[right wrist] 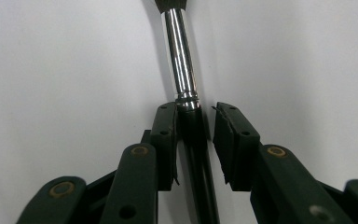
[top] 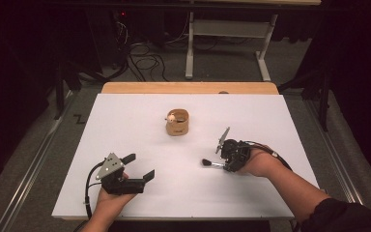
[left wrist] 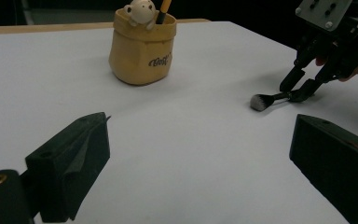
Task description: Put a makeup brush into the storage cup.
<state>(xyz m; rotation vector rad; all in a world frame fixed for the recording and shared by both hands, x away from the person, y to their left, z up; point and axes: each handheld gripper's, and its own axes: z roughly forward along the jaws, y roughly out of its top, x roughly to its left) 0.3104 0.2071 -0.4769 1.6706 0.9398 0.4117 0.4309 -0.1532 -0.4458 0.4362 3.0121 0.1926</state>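
A: Okay, right gripper [top: 221,164] is closing around the makeup brush [right wrist: 182,70] lying on the white table [top: 140,130]; one pad touching, the other not quite.

B: Left gripper [top: 139,166]?

A: Hanging spread, empty. Brush isn't lifted; pot [top: 177,122] is waiting well apart.

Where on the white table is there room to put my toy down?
Lots of room: the white table is bare along its whole far-left side, left of the yellow cup, and between that cup and the left tool. The near middle, between both tools, is bare too. It is crowded only by the right tool, around the makeup brush.
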